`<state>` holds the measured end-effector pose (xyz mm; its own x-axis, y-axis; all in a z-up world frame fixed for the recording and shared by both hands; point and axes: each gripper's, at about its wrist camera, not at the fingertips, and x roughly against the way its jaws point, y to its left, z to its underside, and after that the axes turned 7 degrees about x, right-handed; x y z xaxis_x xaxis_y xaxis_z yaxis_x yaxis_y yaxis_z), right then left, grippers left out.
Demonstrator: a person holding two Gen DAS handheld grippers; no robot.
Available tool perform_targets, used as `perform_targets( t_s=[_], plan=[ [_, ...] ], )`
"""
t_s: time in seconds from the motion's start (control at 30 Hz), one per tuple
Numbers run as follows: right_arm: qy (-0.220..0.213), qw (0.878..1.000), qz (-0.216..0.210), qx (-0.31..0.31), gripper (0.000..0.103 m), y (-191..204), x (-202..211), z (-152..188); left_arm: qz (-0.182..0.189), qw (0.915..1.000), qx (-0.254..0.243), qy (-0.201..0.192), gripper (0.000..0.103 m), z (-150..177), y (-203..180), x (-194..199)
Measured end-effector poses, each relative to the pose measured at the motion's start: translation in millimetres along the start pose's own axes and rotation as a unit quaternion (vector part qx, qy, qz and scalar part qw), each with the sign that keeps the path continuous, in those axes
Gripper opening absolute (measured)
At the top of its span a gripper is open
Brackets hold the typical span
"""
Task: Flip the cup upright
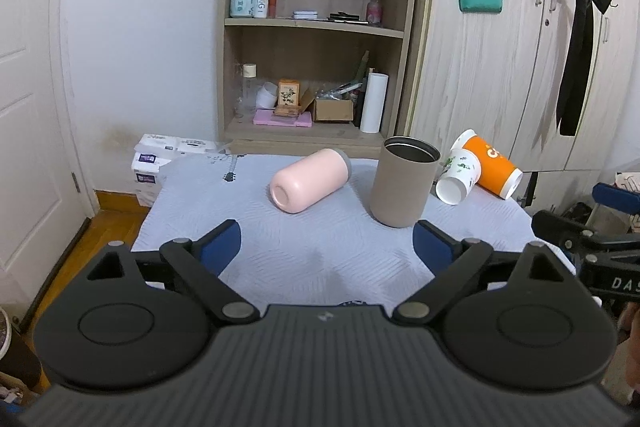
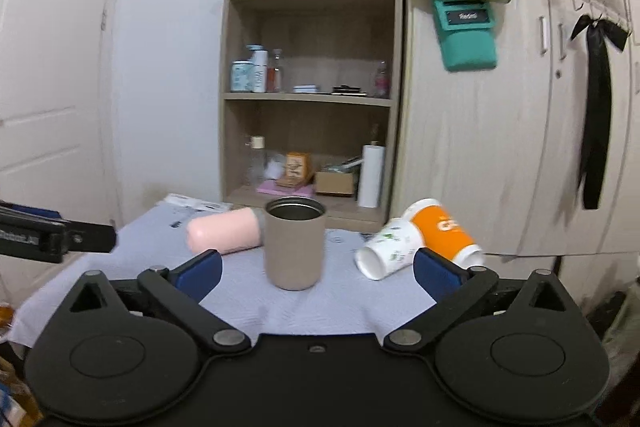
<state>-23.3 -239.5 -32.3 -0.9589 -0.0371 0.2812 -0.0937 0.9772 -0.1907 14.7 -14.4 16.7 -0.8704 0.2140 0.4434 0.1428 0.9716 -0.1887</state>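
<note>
Both tools are held wide, nothing gripped. Just ahead of the left gripper (image 1: 327, 245), slightly left of centre, the pink cup (image 1: 308, 180) is seen on its side on the grey cloth (image 1: 320, 267), base toward the tool, long axis running away to the right. The taupe tumbler (image 2: 295, 243) stands upright ahead of the right gripper (image 2: 318, 273). Farther right, two paper cups (image 2: 416, 243) lie tipped. The left is judged nearer the pink cup.

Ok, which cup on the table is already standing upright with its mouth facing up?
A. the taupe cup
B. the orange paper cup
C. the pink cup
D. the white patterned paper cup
A: the taupe cup stands on its base with its open rim up, while the pink cup, orange paper cup and white patterned paper cup all lie on their sides.
</note>
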Motion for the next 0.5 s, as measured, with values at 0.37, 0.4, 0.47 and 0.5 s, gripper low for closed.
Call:
perform_targets(
  t_s=[0.37, 0.4, 0.47, 0.5],
  plan=[
    [0.025, 0.999, 0.009, -0.020, 0.103, -4.7, 1.4, 6.7, -0.006, 1.0000, 0.001, 0.006, 0.099, 1.7, 3.6, 1.2],
    [0.025, 0.999, 0.010, -0.021, 0.103, -4.3, 2.3, 6.9, -0.009, 0.9999, 0.001, 0.006, 0.101, 2.4, 4.0, 1.0],
    [0.027, 0.999, 0.012, -0.022, 0.103, -3.2, 3.5, 6.0, -0.016, 0.9999, 0.001, 0.005, 0.103, 3.3, 5.2, 0.3],
    [0.027, 0.999, 0.014, -0.022, 0.103, -2.6, 4.9, 5.8, -0.019, 0.9998, -0.001, 0.005, 0.103, 3.8, 5.4, -0.2]
  ],
)
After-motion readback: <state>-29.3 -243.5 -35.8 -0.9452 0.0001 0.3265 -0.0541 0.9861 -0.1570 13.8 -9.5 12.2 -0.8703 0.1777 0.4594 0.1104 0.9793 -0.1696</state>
